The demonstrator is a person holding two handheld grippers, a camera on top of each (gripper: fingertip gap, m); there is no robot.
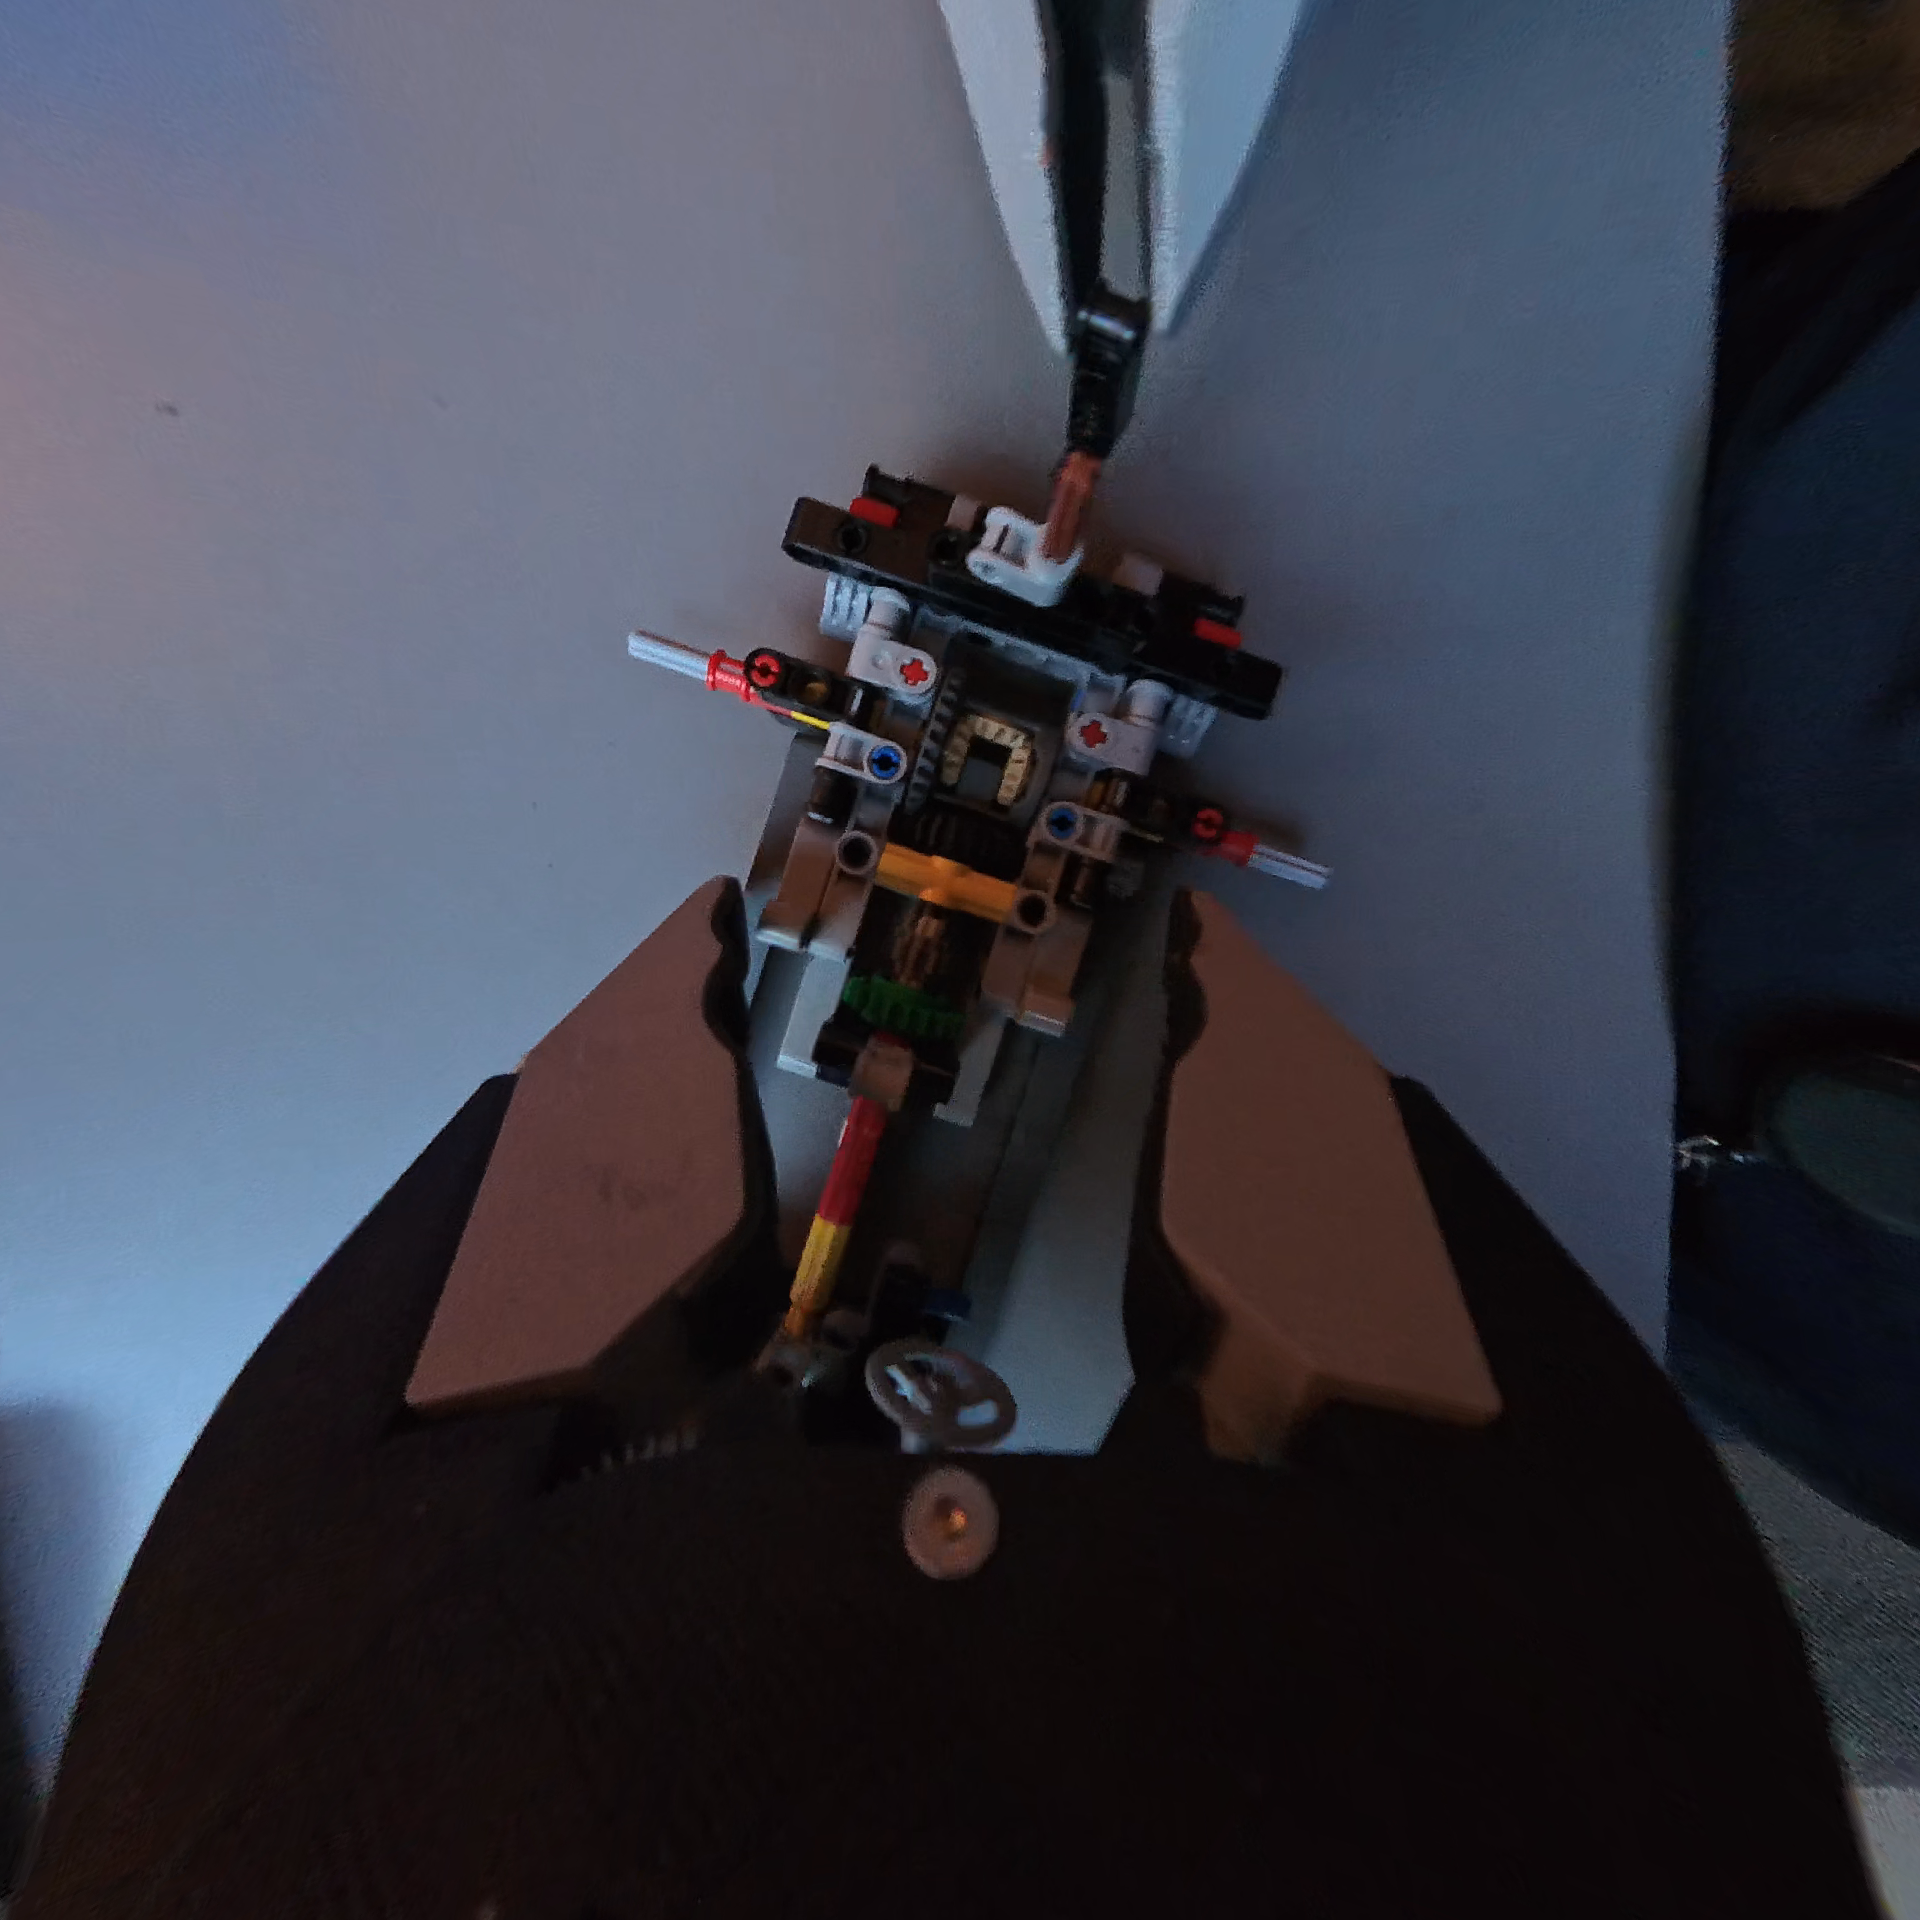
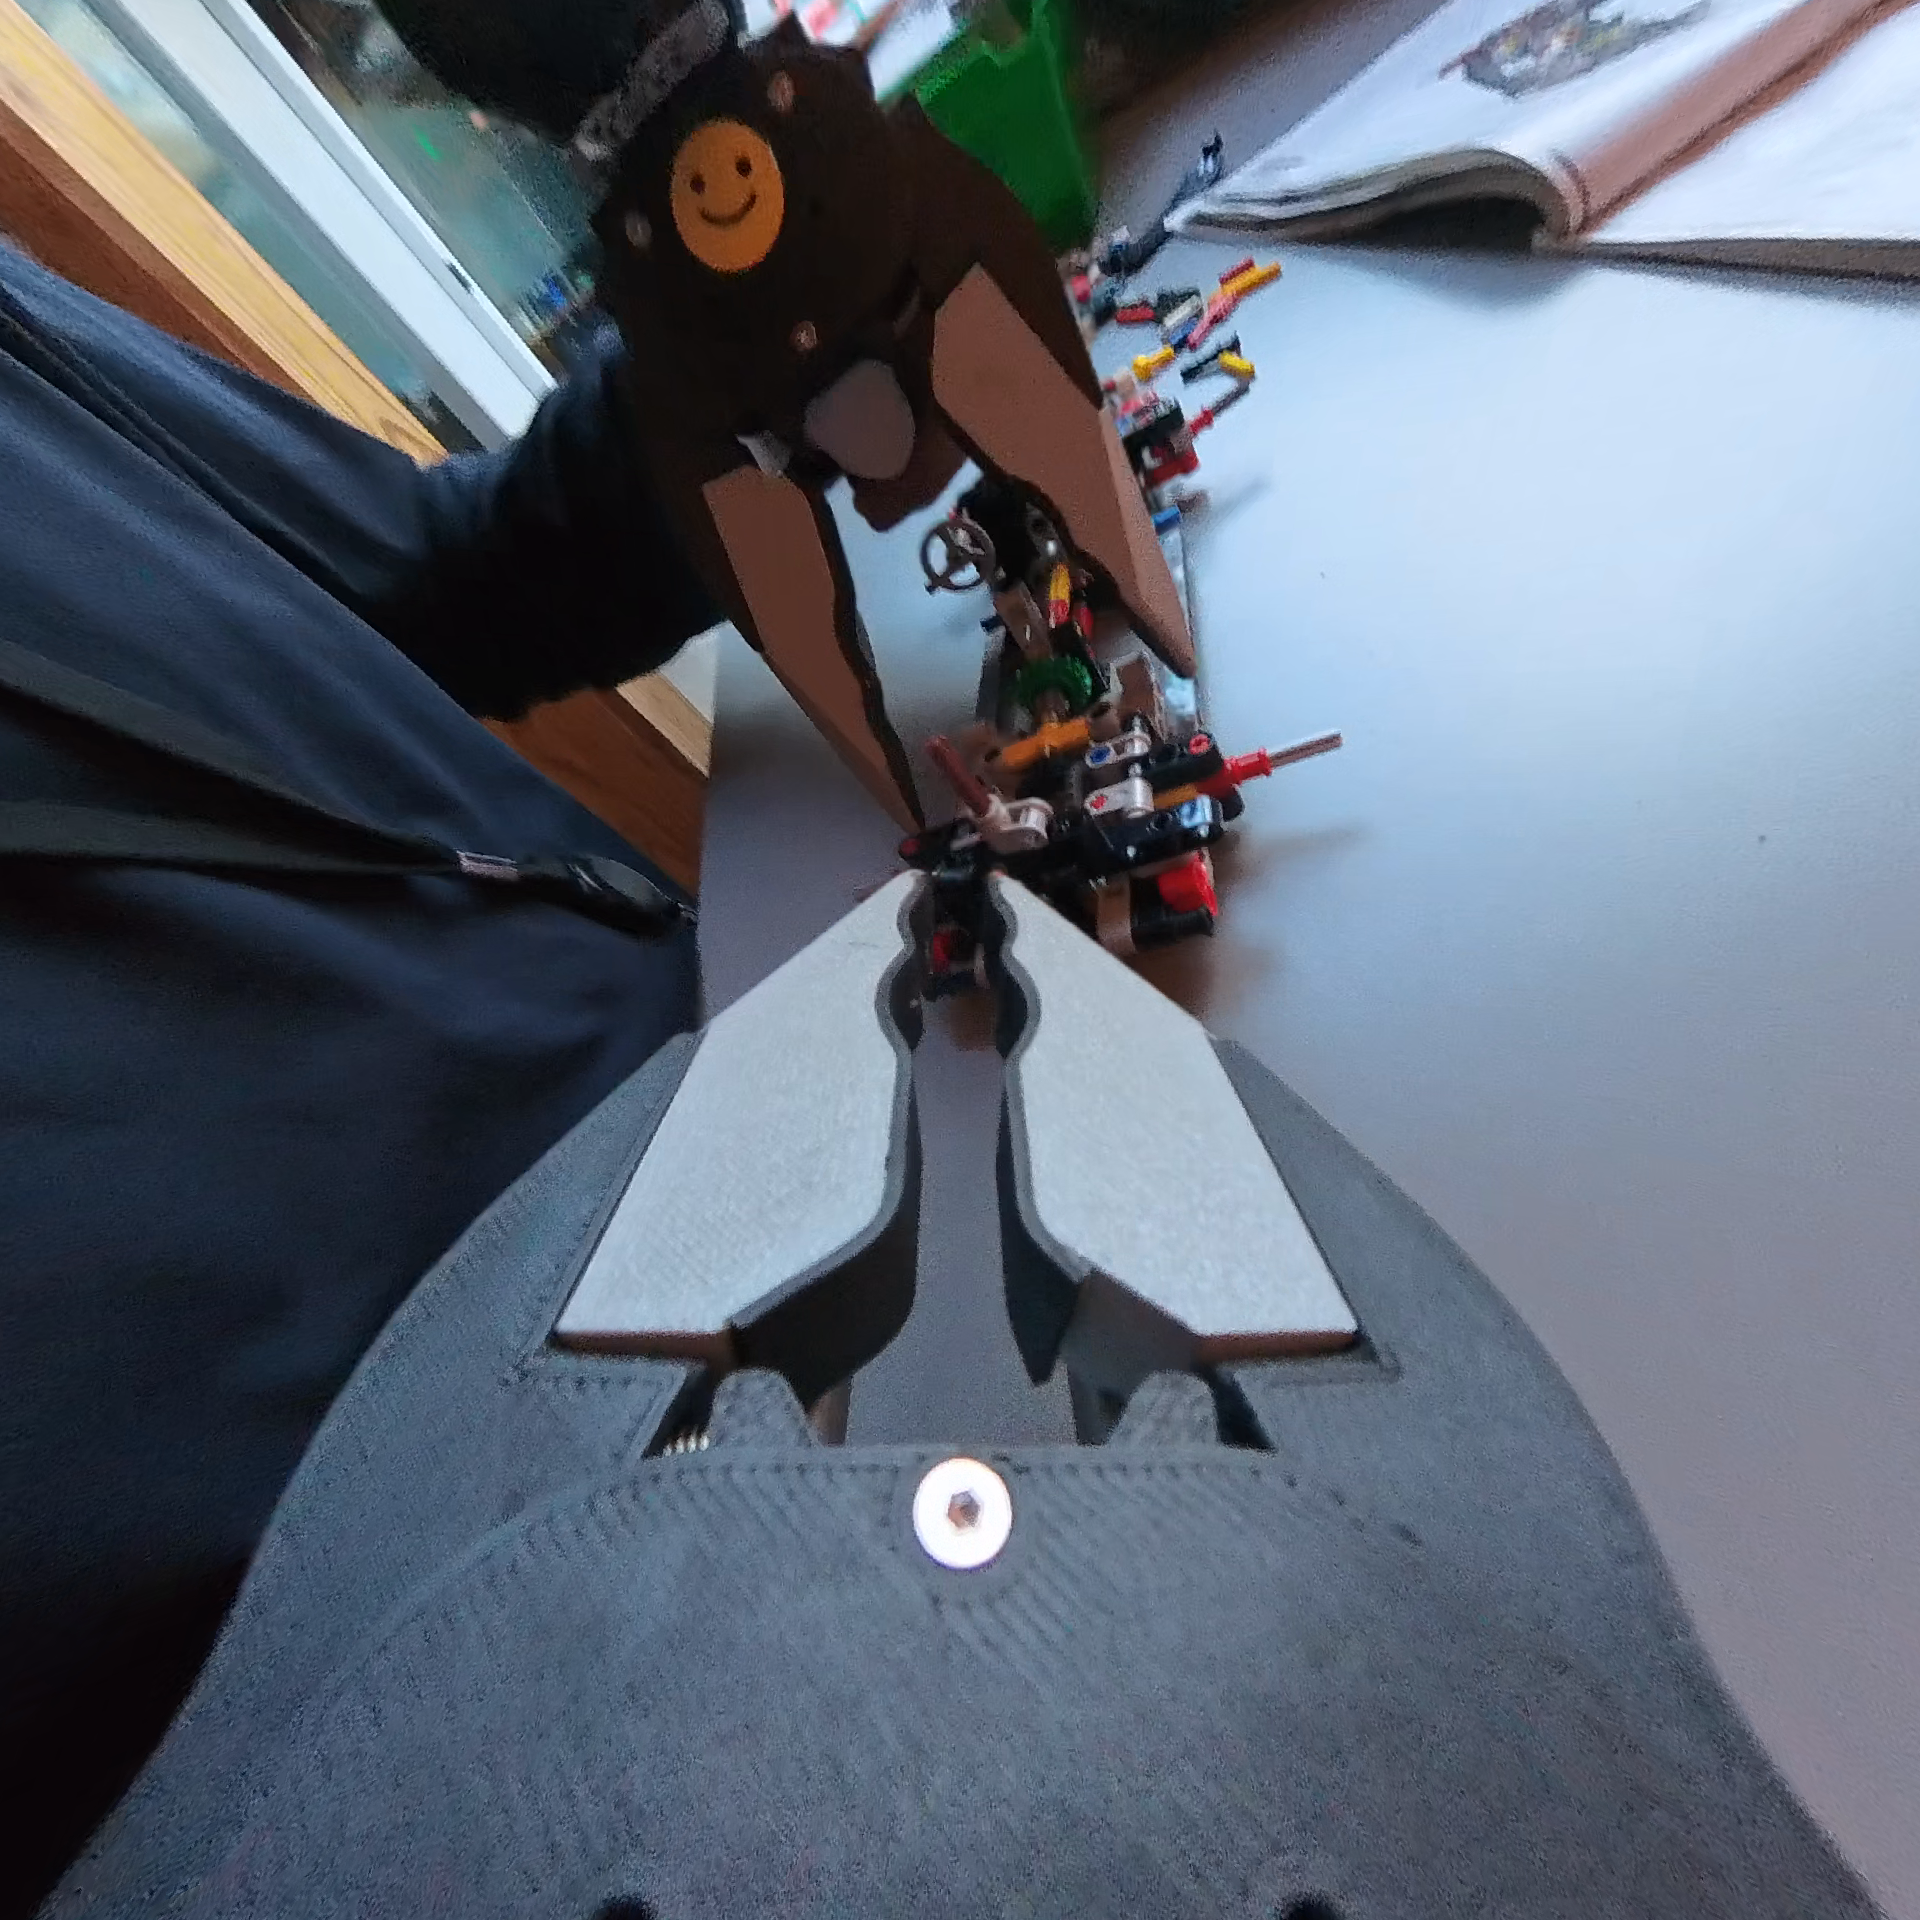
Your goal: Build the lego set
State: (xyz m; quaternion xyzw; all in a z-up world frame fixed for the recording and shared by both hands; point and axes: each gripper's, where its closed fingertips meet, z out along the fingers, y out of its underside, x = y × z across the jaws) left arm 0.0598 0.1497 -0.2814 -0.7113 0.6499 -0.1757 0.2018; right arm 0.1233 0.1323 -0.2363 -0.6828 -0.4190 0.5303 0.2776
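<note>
Claw fingers spread wide fill the lower half of the left wrist view: the left claw (image 1: 961, 935) stands released around a brick-built chassis model (image 1: 966, 821) lying on the grey bench (image 1: 364, 623). Its brown fingers (image 1: 613, 1153) flank the model's rear, and I cannot tell whether they touch its sides. A green gear (image 1: 899, 1003) and a red-and-yellow axle (image 1: 847, 1195) sit between them, and a small grey steering wheel (image 1: 940, 1392) lies near the palm. At the model's far end, upper centre, the right claw (image 1: 1091, 416) comes down with its tips nearly together on a thin brown axle (image 1: 1065, 509) stuck in a white connector (image 1: 1023, 556).

From the right wrist view, the right claw (image 2: 961, 894) at centre frame is clenched narrowly at the model's near black end (image 2: 951, 925); which piece its pads press is not clear here. The brown axle (image 2: 961, 784) juts up just beyond the tips. The left claw (image 2: 1049, 727) straddles the model from above. Loose bricks (image 2: 1184, 322) and an open booklet (image 2: 1558, 156) lie at upper right, and a dark blue sleeve (image 2: 260, 623) fills the left.
</note>
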